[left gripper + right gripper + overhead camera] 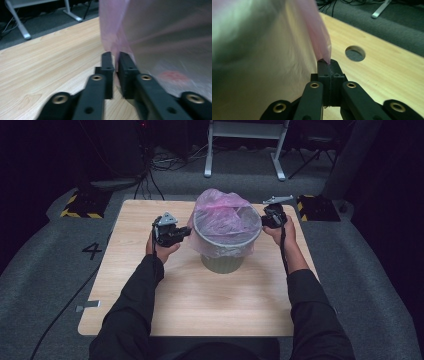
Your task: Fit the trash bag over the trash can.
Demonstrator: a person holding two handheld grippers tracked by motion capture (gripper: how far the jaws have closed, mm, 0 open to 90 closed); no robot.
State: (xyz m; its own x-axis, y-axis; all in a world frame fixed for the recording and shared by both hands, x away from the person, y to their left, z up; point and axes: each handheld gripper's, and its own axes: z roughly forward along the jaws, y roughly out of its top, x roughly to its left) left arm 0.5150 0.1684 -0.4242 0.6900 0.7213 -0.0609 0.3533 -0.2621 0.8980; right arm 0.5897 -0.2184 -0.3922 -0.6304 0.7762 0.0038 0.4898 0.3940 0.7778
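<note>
A grey bin (pixel 222 262) stands in the middle of the wooden table (pixel 200 305), lined with a translucent pink bag (pixel 225 215) that billows above its rim and hangs down its sides. My left gripper (pixel 189 231) is at the bin's left side, shut on a fold of the pink bag (pixel 162 32), whose film runs between the left gripper's tips (pixel 115 58). At the bin's right rim, my right gripper (pixel 265 220) is shut on the bag's edge. The pink bag (pixel 319 32) rises as a pinched strip out of the right gripper's tips (pixel 328 62).
A round hole (pixel 355 53) is cut in the tabletop beyond the right gripper. Yellow-and-black striped blocks (pixel 80 207) (pixel 317 207) sit off the table's far corners. A white frame's legs (pixel 245 150) and cables lie on the grey floor behind.
</note>
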